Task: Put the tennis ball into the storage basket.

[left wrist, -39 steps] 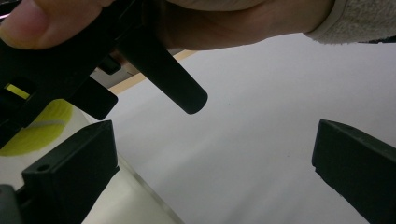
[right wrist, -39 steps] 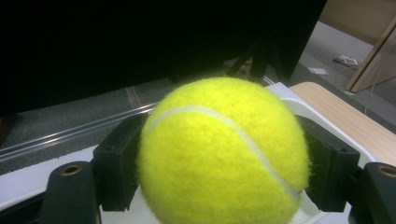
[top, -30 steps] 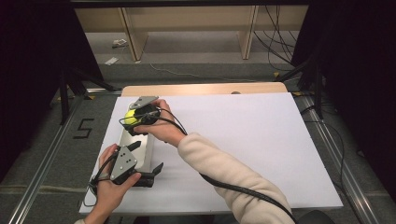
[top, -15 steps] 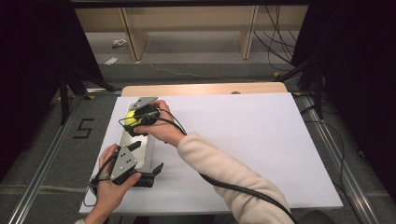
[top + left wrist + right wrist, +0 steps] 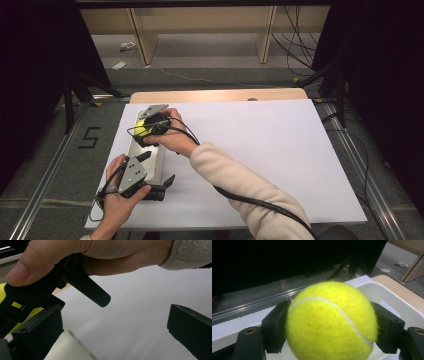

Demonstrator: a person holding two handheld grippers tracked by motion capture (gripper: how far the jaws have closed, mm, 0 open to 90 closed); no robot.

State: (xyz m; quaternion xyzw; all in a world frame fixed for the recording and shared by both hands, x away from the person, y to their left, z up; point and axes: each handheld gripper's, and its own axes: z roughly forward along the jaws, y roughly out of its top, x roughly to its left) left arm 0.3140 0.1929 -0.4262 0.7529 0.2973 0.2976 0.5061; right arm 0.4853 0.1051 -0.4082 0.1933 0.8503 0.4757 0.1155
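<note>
Over the white tray (image 5: 134, 150) at the desk's (image 5: 280, 150) left side, toward nine o'clock, the right gripper (image 5: 148, 126) clenches a yellow tennis ball (image 5: 331, 321) between both jaws. At seven o'clock, near the front edge, the left gripper (image 5: 159, 176) rests released, jaws wide apart, just beside the tray's near end.

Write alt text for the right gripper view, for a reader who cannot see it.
A yellow tennis ball is clamped between the two black jaws of the right tool, held just above a white tray. Beyond it lie a grey floor and a dark curtain, with a wooden table edge at right.
</note>
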